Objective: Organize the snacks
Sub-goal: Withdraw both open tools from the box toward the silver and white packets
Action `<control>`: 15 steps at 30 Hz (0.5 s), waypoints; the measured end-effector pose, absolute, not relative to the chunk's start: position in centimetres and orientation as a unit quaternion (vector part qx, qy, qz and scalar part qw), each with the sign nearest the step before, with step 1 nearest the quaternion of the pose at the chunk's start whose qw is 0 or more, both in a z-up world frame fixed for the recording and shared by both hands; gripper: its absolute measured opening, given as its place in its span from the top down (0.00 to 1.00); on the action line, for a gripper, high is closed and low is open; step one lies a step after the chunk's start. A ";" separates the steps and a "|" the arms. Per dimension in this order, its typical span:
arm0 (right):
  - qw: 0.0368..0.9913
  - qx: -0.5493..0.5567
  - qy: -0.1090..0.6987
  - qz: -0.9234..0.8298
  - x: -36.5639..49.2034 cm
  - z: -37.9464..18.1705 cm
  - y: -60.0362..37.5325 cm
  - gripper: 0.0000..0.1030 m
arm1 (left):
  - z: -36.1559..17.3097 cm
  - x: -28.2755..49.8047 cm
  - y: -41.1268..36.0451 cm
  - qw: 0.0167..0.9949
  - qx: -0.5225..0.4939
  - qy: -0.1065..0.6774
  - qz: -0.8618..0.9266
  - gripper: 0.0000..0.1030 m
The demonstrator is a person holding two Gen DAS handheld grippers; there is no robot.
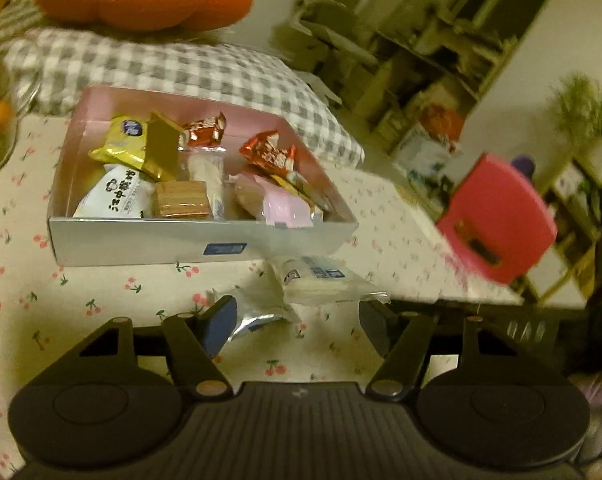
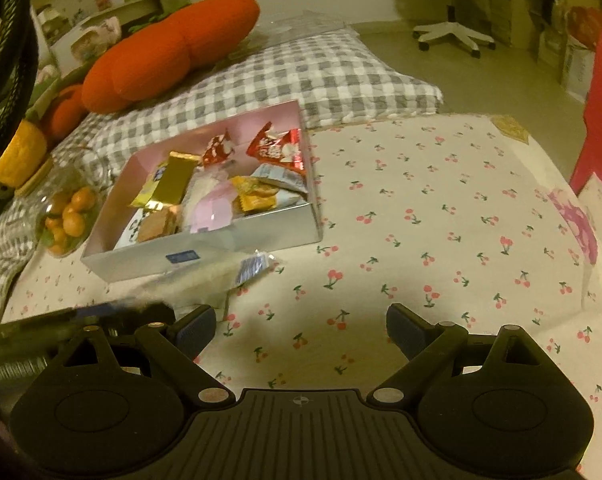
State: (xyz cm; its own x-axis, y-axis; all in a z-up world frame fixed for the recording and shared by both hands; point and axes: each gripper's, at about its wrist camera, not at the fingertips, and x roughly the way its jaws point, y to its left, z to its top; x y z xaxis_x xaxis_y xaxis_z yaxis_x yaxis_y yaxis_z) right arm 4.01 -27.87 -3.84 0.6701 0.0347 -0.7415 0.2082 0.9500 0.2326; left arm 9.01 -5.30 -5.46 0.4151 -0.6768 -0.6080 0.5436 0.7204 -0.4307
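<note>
A white snack packet (image 1: 113,194) ahead-left of the left gripper (image 1: 297,326) is showing "江中猴菇"; other labels are blurring.

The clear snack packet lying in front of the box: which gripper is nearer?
Left. The left gripper straddles the clear snack packet; the right gripper is off to its side, open.

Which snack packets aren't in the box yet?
Two: the clear white-wafer packet and the silver foil packet, lying on the cherry-print cloth in front of the box, between the left gripper fingers.
</note>
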 end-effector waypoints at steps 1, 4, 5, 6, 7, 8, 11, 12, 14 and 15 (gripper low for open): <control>0.901 0.154 0.404 -0.051 4.0 -3.9 -28.1 0.09 | -5.6 9.0 -5.5 0.837 -0.066 0.403 -0.364 0.38; 0.899 0.162 0.404 -0.056 4.0 -3.9 -28.5 0.09 | -6.0 8.6 -5.9 0.829 -0.020 0.414 -0.376 0.37; 0.899 0.165 0.403 -0.056 4.0 -3.8 -28.6 0.09 | -6.1 8.4 -6.0 0.826 -0.006 0.414 -0.382 0.36; 0.898 0.169 0.401 -0.055 4.0 -3.8 -28.6 0.09 | -6.1 8.1 -6.1 0.823 0.008 0.413 -0.389 0.35; 0.898 0.175 0.400 -0.054 4.0 -3.7 -28.6 0.09 | -6.1 7.7 -6.3 0.821 0.023 0.412 -0.395 0.34; 0.898 0.181 0.399 -0.052 4.1 -3.6 -28.7 0.09 | -6.2 7.4 -6.5 0.818 0.038 0.411 -0.401 0.32; 0.894 0.196 0.400 -0.046 4.6 -3.6 -28.3 0.09 | -6.4 6.8 -6.6 0.811 0.066 0.414 -0.408 0.30; 0.893 0.199 0.402 -0.044 4.9 -3.8 -28.0 0.09 | -6.5 6.7 -6.6 0.810 0.072 0.415 -0.408 0.28; 0.889 0.201 0.410 -0.039 5.5 -4.0 -27.3 0.09 | -6.7 6.6 -6.5 0.809 0.085 0.416 -0.407 0.25; 0.886 0.201 0.416 -0.037 5.9 -4.2 -26.9 0.09 | -6.7 6.4 -6.4 0.809 0.092 0.415 -0.405 0.24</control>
